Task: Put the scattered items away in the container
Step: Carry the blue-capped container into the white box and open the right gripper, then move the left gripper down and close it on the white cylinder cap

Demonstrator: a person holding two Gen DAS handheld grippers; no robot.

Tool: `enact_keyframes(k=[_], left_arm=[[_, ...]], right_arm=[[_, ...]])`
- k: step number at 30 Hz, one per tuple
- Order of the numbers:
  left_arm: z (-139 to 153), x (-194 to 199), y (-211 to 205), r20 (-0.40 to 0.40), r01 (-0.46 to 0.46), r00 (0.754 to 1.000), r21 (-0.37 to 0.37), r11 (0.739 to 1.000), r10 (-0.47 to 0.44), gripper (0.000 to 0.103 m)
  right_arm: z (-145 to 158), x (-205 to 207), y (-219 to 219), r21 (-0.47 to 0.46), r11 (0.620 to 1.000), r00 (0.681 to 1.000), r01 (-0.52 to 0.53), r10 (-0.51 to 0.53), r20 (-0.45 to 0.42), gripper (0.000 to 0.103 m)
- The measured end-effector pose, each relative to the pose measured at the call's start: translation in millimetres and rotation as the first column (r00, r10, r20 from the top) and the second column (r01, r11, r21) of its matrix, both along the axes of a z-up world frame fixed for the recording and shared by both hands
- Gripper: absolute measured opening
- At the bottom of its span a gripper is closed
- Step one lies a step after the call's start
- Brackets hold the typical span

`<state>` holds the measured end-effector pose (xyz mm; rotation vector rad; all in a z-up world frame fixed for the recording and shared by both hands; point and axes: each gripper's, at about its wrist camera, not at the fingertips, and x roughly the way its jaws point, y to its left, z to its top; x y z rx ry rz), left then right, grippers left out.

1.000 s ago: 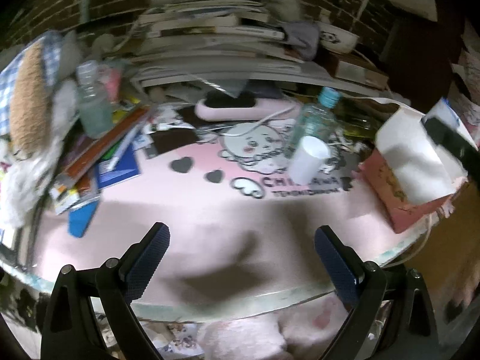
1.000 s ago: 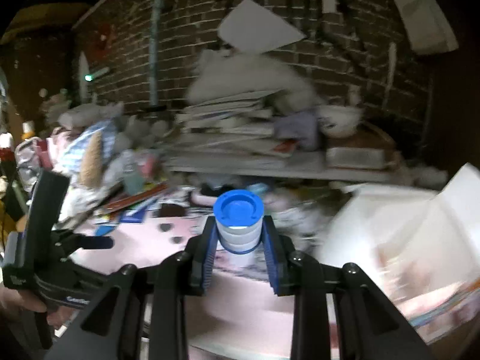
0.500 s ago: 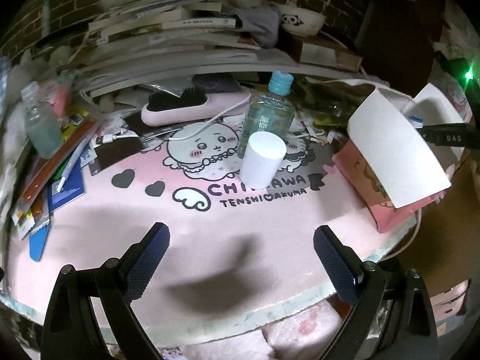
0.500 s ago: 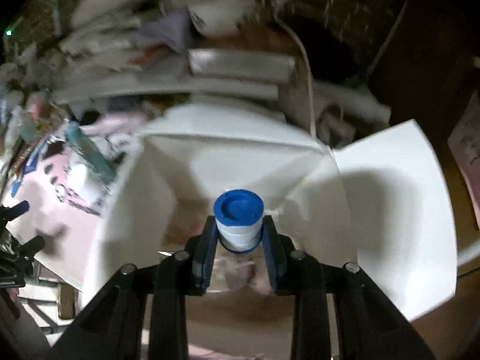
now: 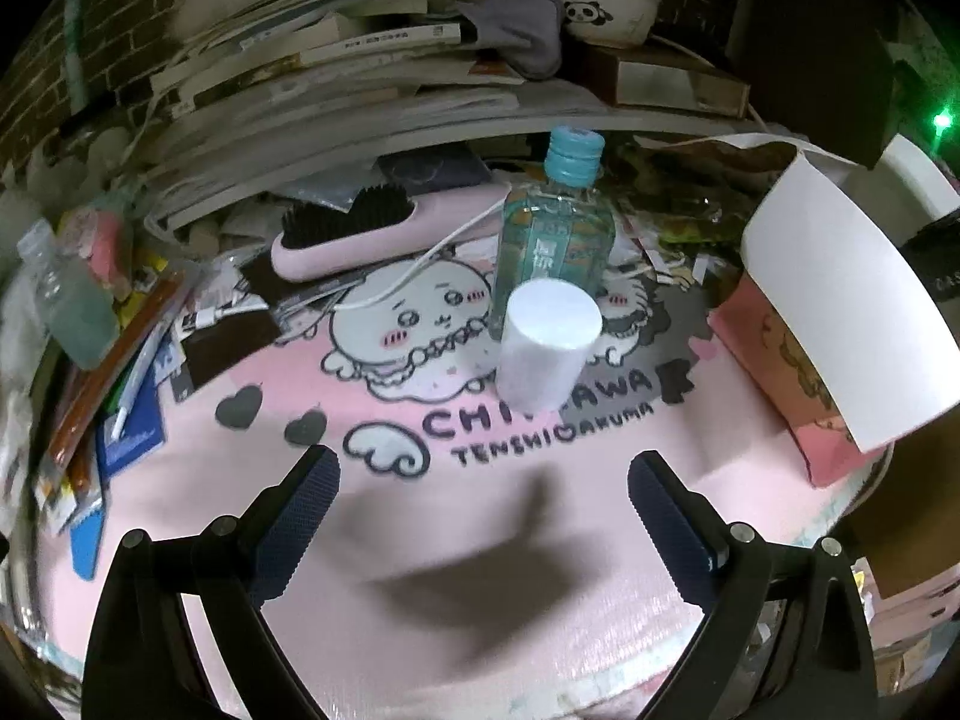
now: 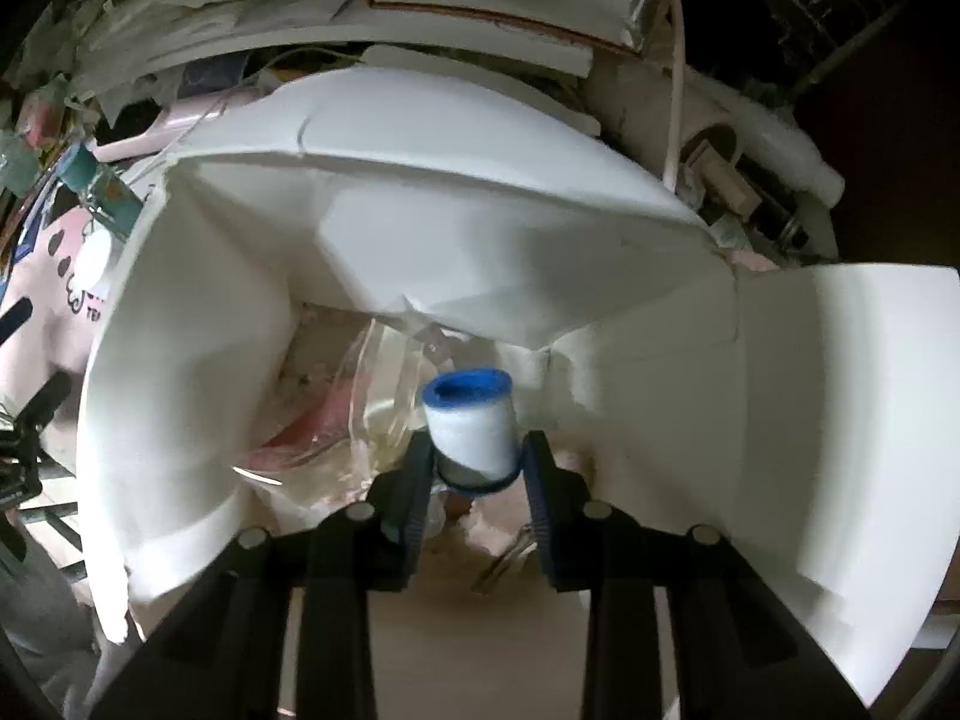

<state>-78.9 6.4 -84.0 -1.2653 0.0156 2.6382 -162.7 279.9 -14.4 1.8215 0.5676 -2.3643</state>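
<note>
My right gripper (image 6: 477, 480) is over the open white box (image 6: 198, 360) and has a small white jar with a blue cap (image 6: 471, 426) between its jaws; the jar is tilted and blurred, and the jaws look slightly spread. My left gripper (image 5: 483, 498) is open and empty above the pink mat (image 5: 420, 510). Ahead of it stand a white cylinder (image 5: 549, 345) and a clear bottle with a light blue cap (image 5: 555, 240). The box also shows at the right of the left wrist view (image 5: 840, 312).
A pink hairbrush (image 5: 366, 234) and a white cable (image 5: 420, 270) lie behind the mat's cartoon print. Pens, packets and a small bottle (image 5: 72, 300) crowd the left edge. Stacked books (image 5: 360, 72) and a panda bowl (image 5: 606, 12) fill the back. Plastic wrapping (image 6: 336, 420) lies inside the box.
My right gripper has carried the blue-capped jar from over the mat down into the white box, and the jar now tilts in the jaws. My left gripper has moved closer to the white cylinder.
</note>
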Motion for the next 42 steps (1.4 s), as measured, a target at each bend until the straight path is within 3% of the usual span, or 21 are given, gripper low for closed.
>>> enact_keyframes(k=[3, 5, 8, 11, 13, 18, 22, 26, 29, 32, 35, 42], left_arm=[[-4.0, -7.8, 2.5, -0.001, 0.021, 1.0, 0.007, 1.0, -0.021, 0.096], [-7.6, -13.9, 5.2, 0.003, 0.034, 0.999, 0.013, 0.999, -0.034, 0.096], [-11.2, -22.8, 10.4, 0.011, 0.047, 0.999, 0.024, 0.999, -0.047, 0.096], [-13.2, -33.3, 13.2, 0.013, 0.042, 0.999, 0.029, 0.999, -0.042, 0.096], [-13.7, -38.6, 14.2, 0.013, 0.039, 0.999, 0.036, 0.999, -0.039, 0.095], [-18.5, -48.4, 16.3, 0.034, 0.034, 0.999, 0.061, 0.998, -0.036, 0.075], [-23.2, -49.6, 18.4, 0.05, 0.035, 0.998, 0.076, 0.997, -0.038, 0.062], [-24.4, -51.0, 21.3, 0.05, 0.038, 0.998, 0.077, 0.996, -0.042, 0.053], [-24.4, -51.8, 21.5, 0.049, 0.038, 0.998, 0.076, 0.996, -0.042, 0.046], [-24.9, -52.5, 22.5, 0.051, 0.037, 0.998, 0.084, 0.996, -0.041, 0.037], [-26.0, -52.7, 22.8, 0.05, 0.036, 0.998, 0.09, 0.995, -0.041, 0.037], [-21.7, -48.7, 13.9, 0.035, 0.025, 0.999, 0.104, 0.994, -0.029, 0.036]], right_arm=[[8.6, 11.8, 0.0, -0.019, 1.0, 0.997, -0.003, 0.002, -0.073, 0.041], [16.4, 24.6, -2.7, -0.007, 1.0, 0.989, -0.018, 0.016, -0.15, 0.06], [32.2, 47.8, -4.9, -0.072, 0.996, 0.97, -0.043, 0.024, -0.243, 0.06], [45.2, 70.0, -6.1, -0.24, 0.966, 0.962, -0.101, 0.034, -0.269, 0.06], [47.0, 89.0, -12.1, -0.293, 0.944, 0.957, -0.154, 0.069, -0.282, 0.061], [38.1, 119.8, -37.1, -0.344, 0.905, 0.924, -0.249, 0.116, -0.365, 0.063], [37.3, 144.7, -52.8, -0.328, 0.888, 0.862, -0.322, 0.132, -0.49, 0.063], [25.5, 150.8, -68.4, -0.412, 0.834, 0.871, -0.368, 0.154, -0.467, 0.064], [20.8, 159.4, -82.0, -0.36, 0.851, 0.835, -0.382, 0.151, -0.529, 0.064], [18.4, 170.7, -93.2, -0.391, 0.816, 0.817, -0.426, 0.162, -0.553, 0.064], [14.1, 179.6, -111.4, -0.341, 0.826, 0.79, -0.45, 0.19, -0.583, 0.064], [-25.7, 171.0, -141.3, -0.377, 0.809, 0.83, -0.451, 0.225, -0.51, 0.064]])
